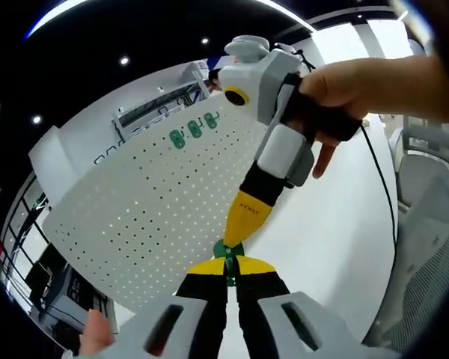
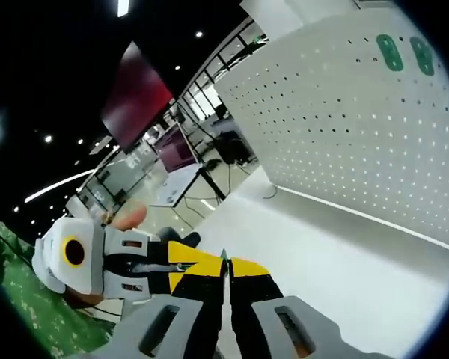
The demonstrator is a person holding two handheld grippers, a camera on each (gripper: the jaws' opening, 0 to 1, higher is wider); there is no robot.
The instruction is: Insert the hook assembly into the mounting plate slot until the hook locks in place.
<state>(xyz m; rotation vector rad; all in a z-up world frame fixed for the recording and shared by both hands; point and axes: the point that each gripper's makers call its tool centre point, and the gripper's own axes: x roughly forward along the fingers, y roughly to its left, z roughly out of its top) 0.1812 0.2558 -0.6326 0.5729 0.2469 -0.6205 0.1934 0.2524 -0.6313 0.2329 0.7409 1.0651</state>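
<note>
Small dark lettering sits on the yellow jaw tip of the right gripper [image 1: 236, 235] where it enters the left gripper view from above, too small to read. No other writing can be made out.

In the left gripper view, the left gripper [image 1: 230, 263] has its yellow-tipped jaws drawn together on a small green hook piece [image 1: 226, 250]; the right gripper's tip touches that same piece from above, held by a person's hand [image 1: 337, 90]. Whether the right gripper's jaws grip it cannot be told there.

Just behind stands a white perforated mounting board [image 1: 150, 217], upright on a white table [image 1: 322, 239]. Three green hooks [image 1: 194, 129] sit in a row near its upper edge, well apart from the held piece.

In the right gripper view, the right gripper's jaws meet tip to tip, nothing visible between them, with the left gripper [image 2: 135, 265] just beside at the left. The table lies bare up to the board's foot. A grey mesh chair [image 1: 426, 217] stands beyond the table's edge, and dark screens [image 2: 138, 97] on stands farther off.
</note>
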